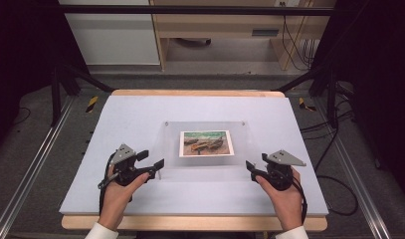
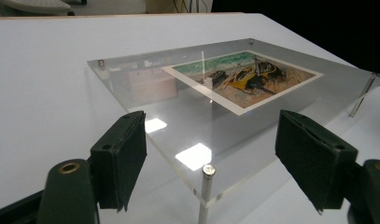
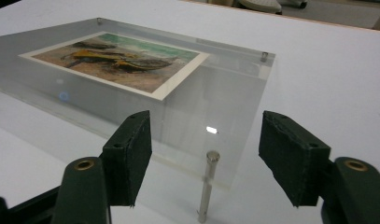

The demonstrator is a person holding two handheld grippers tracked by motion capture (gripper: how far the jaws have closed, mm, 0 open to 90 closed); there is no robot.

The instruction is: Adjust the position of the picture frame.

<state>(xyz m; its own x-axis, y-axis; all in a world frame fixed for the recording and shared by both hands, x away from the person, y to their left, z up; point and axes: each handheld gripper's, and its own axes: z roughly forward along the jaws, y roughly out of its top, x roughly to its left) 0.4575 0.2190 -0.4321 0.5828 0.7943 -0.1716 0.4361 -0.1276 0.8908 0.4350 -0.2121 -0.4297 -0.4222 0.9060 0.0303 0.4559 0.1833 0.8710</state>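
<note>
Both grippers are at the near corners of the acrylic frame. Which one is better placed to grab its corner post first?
Left, narrowly. The left gripper has its near-corner post midway between its open jaws. The right gripper also brackets its post, but that post sits nearer one pad. Neither touches the acrylic frame yet.

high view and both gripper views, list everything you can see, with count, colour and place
acrylic frame: one, clear, middle of the board, raised on corner posts
picture: one, boats in yellow, brown and green with a white border, lying flat in the frame
metal posts: four, silver, one at each corner of the frame
board: one, white, covering the table top
table: one, light wood, edge showing around the board
desk: one, light wood, on the floor beyond the table
left gripper: one, black, at the frame's near left corner, jaws apart around that corner post
right gripper: one, black, at the near right corner, jaws apart around that corner post
</note>
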